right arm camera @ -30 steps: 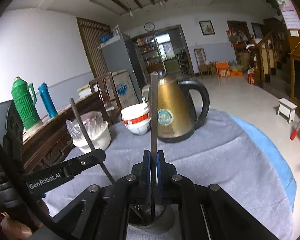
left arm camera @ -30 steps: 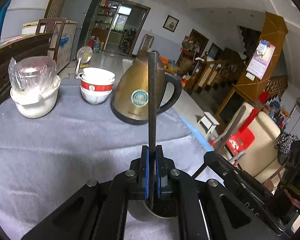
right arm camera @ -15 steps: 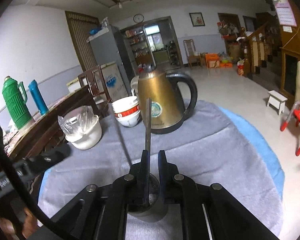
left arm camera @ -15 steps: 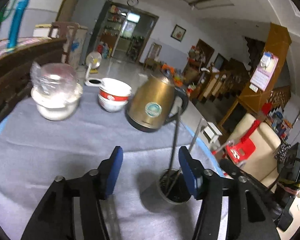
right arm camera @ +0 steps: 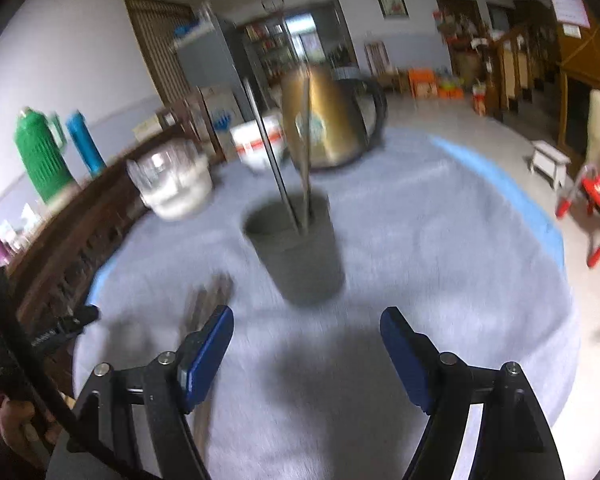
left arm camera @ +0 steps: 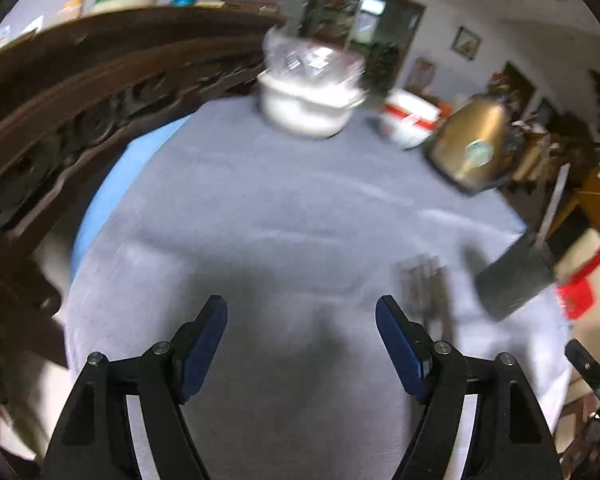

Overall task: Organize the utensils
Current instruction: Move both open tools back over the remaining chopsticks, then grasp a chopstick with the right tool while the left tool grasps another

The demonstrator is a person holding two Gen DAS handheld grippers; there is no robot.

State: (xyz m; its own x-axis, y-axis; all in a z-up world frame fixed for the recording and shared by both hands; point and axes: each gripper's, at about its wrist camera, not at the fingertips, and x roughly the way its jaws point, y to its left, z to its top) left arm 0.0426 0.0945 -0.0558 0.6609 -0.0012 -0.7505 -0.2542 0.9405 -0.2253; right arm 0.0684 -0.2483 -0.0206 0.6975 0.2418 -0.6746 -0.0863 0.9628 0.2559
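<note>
A dark grey utensil cup [right arm camera: 296,248] stands on the grey tablecloth [right arm camera: 440,248] with two long metal utensils [right arm camera: 306,136] upright in it; it also shows in the left wrist view [left arm camera: 512,280] at the right. A blurred fork [right arm camera: 206,300] lies flat on the cloth left of the cup, and shows in the left wrist view [left arm camera: 424,284]. My right gripper [right arm camera: 307,344] is open and empty, just short of the cup. My left gripper [left arm camera: 301,334] is open and empty over bare cloth, left of the fork.
A gold kettle [right arm camera: 332,120], stacked red-and-white bowls [right arm camera: 258,144] and a white bowl covered in plastic [right arm camera: 176,184] stand at the back of the table. A carved dark wood bench [left arm camera: 72,120] runs along the left. The table's edge is close on the right.
Both grippers have let go of the utensils, which now stand in the cup, and opened wide. Both have pulled back; the left one swung left. The frames are motion-blurred.
</note>
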